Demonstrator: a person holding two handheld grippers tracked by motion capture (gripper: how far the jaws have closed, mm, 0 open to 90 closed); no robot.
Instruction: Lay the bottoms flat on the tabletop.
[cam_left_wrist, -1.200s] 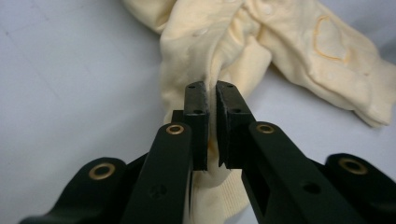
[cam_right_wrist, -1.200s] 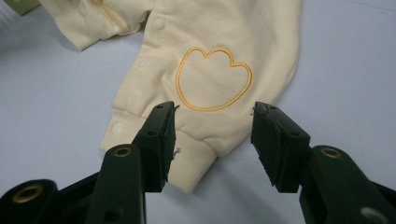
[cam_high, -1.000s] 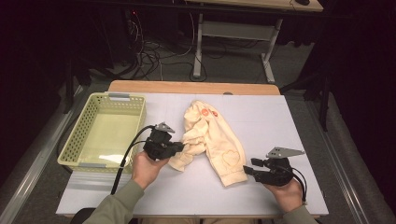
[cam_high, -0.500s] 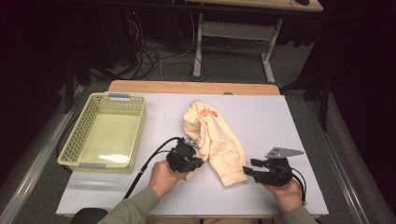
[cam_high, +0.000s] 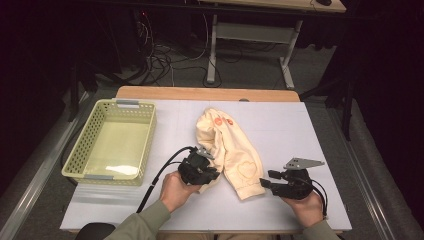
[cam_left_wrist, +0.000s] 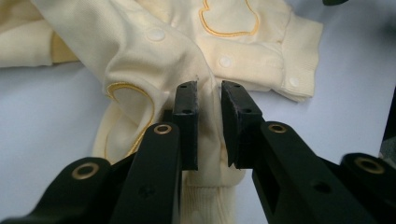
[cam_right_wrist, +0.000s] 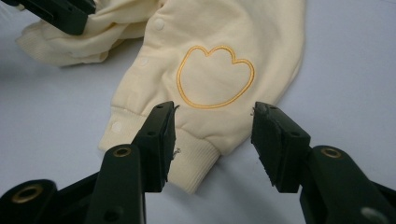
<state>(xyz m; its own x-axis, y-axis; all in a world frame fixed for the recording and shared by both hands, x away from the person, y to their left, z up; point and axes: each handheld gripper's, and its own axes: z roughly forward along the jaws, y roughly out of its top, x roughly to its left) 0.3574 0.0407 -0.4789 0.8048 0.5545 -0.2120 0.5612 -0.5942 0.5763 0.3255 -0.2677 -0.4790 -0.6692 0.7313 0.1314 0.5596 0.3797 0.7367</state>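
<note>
Baby garment (cam_high: 227, 150): cream knit, press studs, ribbed cuffs, orange-outlined heart shapes; no legible writing. It lies crumpled on the white bench (cam_high: 300, 130), between the two hand-held grippers. Left hand-held gripper (cam_left_wrist: 208, 123): jaws have just been opening, a fold of cloth in the narrow gap. Right hand-held gripper (cam_right_wrist: 213, 140): jaws apart, cuff just ahead, ungripped. Yellow basket (cam_high: 82, 170) left of it; dark room, cables behind.

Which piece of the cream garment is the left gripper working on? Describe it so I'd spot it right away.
On the white table, right of the pale yellow plastic basket, lies a cream baby garment. The left gripper, jaws just opening, straddles its near-left leg, which crosses over the other at the snap placket and carries a yellow outlined patch.
</note>
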